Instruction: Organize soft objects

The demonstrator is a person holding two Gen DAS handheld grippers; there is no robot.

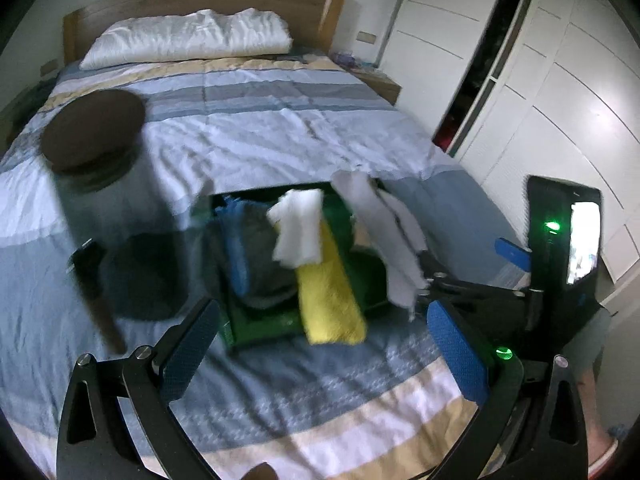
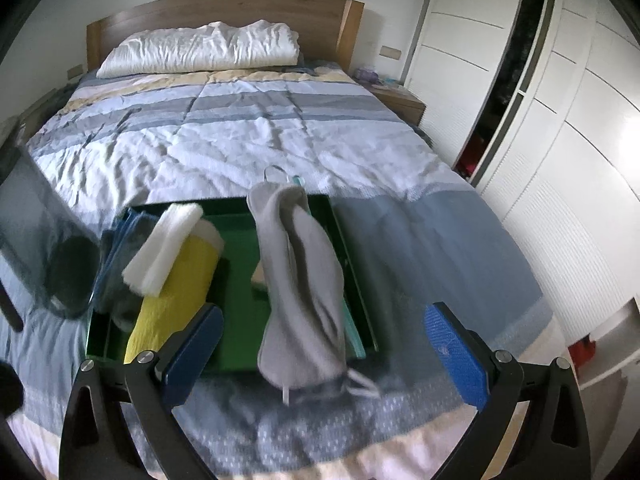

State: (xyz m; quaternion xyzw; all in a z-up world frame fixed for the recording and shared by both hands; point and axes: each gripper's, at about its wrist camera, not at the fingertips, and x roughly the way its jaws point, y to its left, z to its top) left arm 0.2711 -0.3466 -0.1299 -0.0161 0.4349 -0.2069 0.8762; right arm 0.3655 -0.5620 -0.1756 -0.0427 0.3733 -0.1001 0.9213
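A green tray [image 2: 236,236] lies on the striped bed. It holds a yellow rolled towel [image 2: 176,280], a white folded cloth [image 2: 160,248] on top of that towel, and a blue and grey cloth [image 1: 248,248] at its left. A grey cloth [image 2: 304,280], blurred, drapes over the tray's right part and hangs past its near rim onto the bedspread. My right gripper [image 2: 324,312] is open above that cloth, its blue pads apart on either side. My left gripper [image 1: 324,308] is open too, in front of the tray [image 1: 260,324], holding nothing.
A blurred object with a round brown top [image 1: 92,132] and a dark shape [image 1: 140,276] stand left of the tray. A white pillow [image 2: 200,48] lies by the wooden headboard [image 2: 224,8]. White wardrobe doors [image 2: 560,160] line the right side, past a nightstand [image 2: 400,100].
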